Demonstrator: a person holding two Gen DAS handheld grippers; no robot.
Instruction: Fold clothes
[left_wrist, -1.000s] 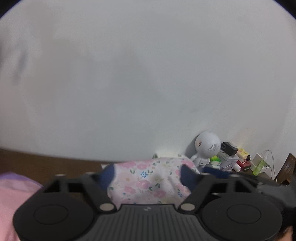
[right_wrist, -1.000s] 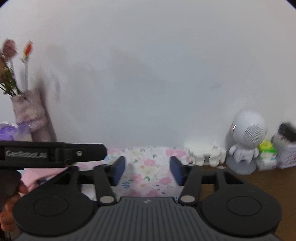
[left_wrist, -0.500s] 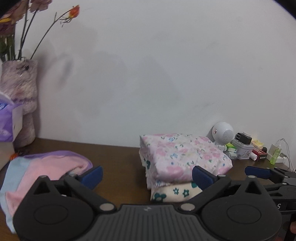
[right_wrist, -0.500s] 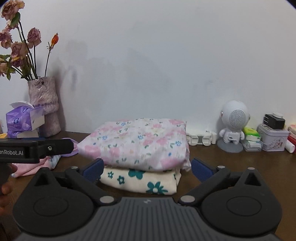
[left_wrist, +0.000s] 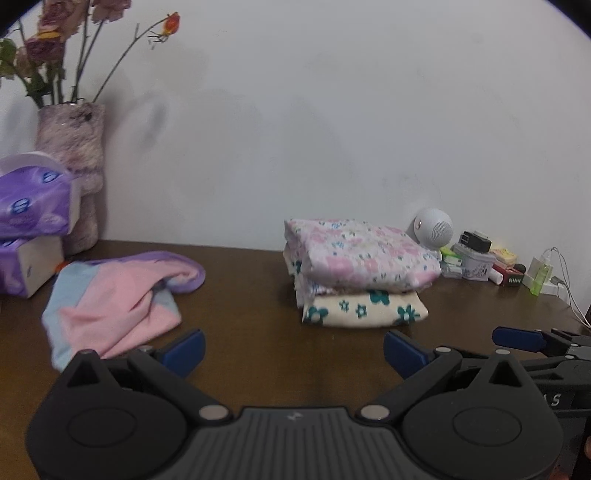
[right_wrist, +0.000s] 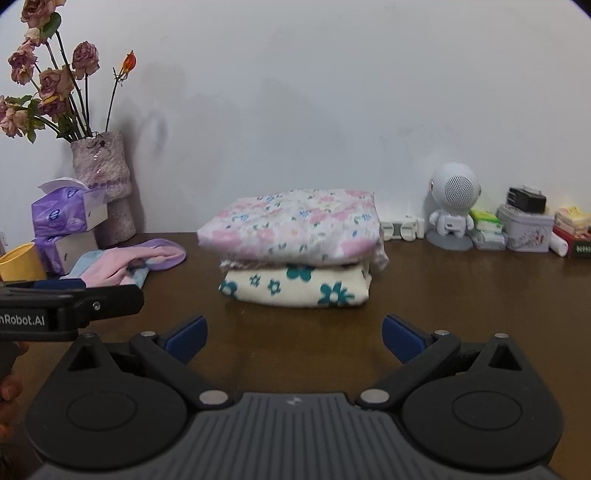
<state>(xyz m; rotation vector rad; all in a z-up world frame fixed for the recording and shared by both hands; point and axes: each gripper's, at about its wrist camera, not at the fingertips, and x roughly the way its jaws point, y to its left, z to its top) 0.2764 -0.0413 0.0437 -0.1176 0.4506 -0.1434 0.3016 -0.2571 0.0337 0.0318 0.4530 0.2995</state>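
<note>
A vase (right_wrist: 107, 184) of dried roses (right_wrist: 44, 81) stands at the desk's (right_wrist: 461, 295) left rear. Two stacked purple tissue packs (right_wrist: 68, 212) sit beside it, next to a yellow cup (right_wrist: 20, 263). An astronaut-shaped speaker (right_wrist: 453, 205), a tin (right_wrist: 526, 229) and small boxes line the wall at right.

Dark brown wooden worktop (right_wrist: 461, 295), back edge against a white wall. Near the middle, cream folded garment with teal flowers (right_wrist: 295, 290), carrying a pink floral folded garment (right_wrist: 295, 227). Toward the left edge, crumpled pink, blue and purple cloth (right_wrist: 122, 264). In the back left corner, purple tissue packs (right_wrist: 66, 225), vase (right_wrist: 107, 188), yellow cup (right_wrist: 20, 262). Along the back edge at right, white robot figure (right_wrist: 454, 206), tin (right_wrist: 526, 229), small boxes (right_wrist: 487, 229).
</note>
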